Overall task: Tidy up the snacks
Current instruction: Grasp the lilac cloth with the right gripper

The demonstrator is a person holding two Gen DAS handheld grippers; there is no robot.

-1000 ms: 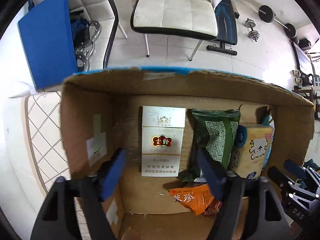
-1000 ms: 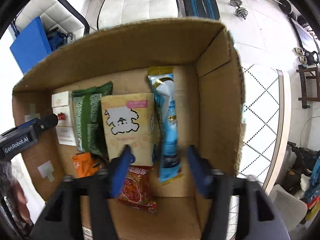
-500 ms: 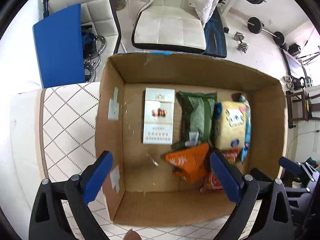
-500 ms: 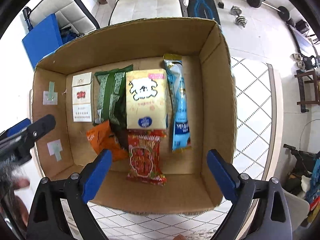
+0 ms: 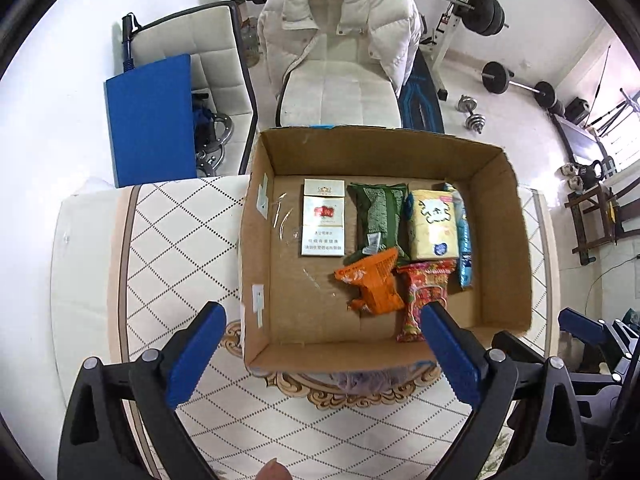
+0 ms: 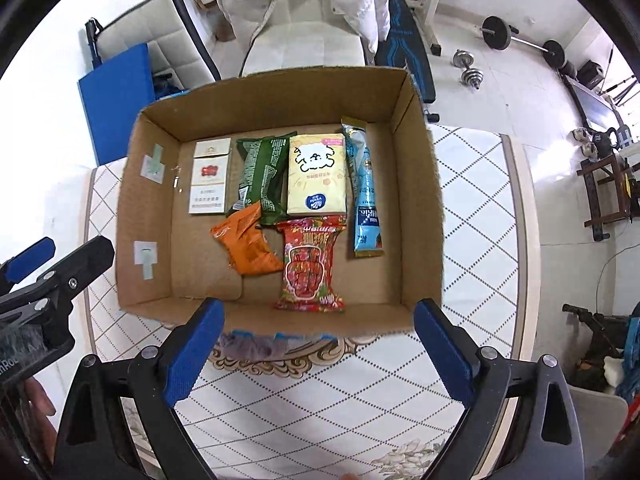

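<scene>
My left gripper and right gripper both hang released, jaws wide and empty, above the near wall of the cardboard box on the patterned table. Inside lie the red packet and orange packet (overlapping others), then white carton, green bag, yellow pack and blue stick along the far wall.

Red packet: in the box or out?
In. The red packet lies flat on the box floor, below the yellow pack.
</scene>
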